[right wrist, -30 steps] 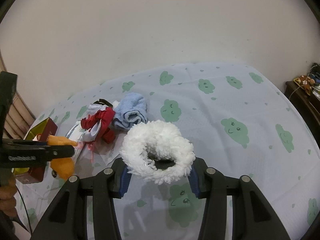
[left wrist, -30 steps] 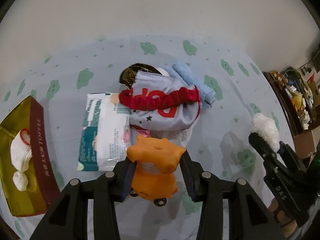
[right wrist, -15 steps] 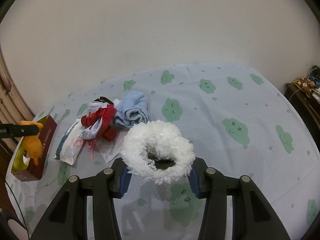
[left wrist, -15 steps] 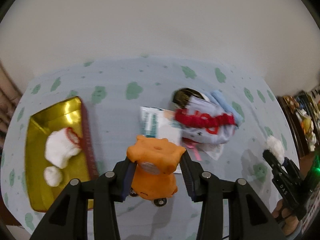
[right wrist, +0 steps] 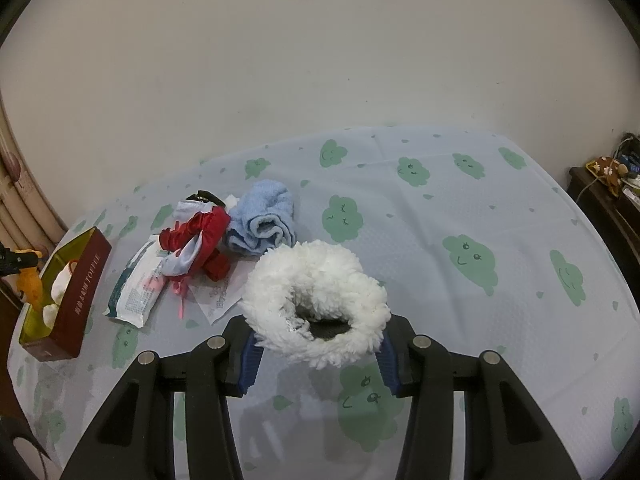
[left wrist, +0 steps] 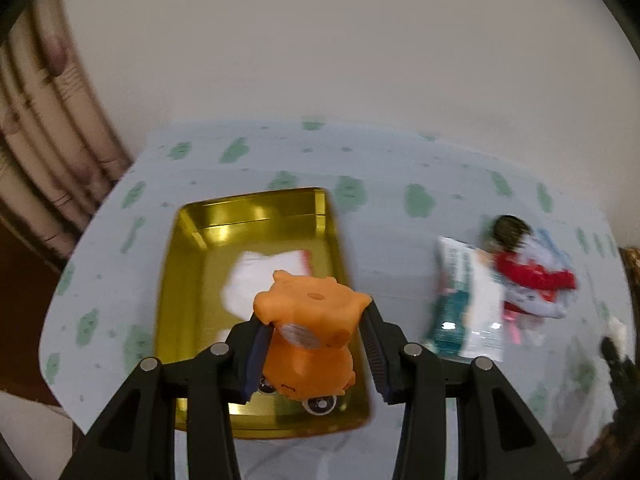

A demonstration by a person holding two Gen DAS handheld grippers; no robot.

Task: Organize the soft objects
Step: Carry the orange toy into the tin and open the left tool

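Note:
My left gripper (left wrist: pixel 314 350) is shut on an orange soft toy with small wheels (left wrist: pixel 310 336) and holds it above the gold tin (left wrist: pixel 192 292), where a white sock (left wrist: pixel 264 276) lies. In the right wrist view the same toy (right wrist: pixel 30 284) hangs over the tin (right wrist: pixel 86 292) at the table's left end. My right gripper (right wrist: pixel 318 338) is shut on a white fluffy ring (right wrist: pixel 316 300), held above the cloud-print tablecloth (right wrist: pixel 460 220). A pile remains mid-table: a red-trimmed grey cloth (right wrist: pixel 196 240), a rolled blue towel (right wrist: pixel 262 220) and a wipes pack (right wrist: pixel 140 284).
A wall stands close behind the table. The table's left edge (left wrist: pixel 60 280) drops off near a curtain (left wrist: pixel 48 120). A dark cabinet with clutter (right wrist: pixel 608 200) stands at the right. A paper slip (right wrist: pixel 218 296) lies by the pile.
My left gripper carried the orange toy leftward from over the wipes pack to over the gold tin, rolling a little. The right gripper and its fluffy ring stayed still.

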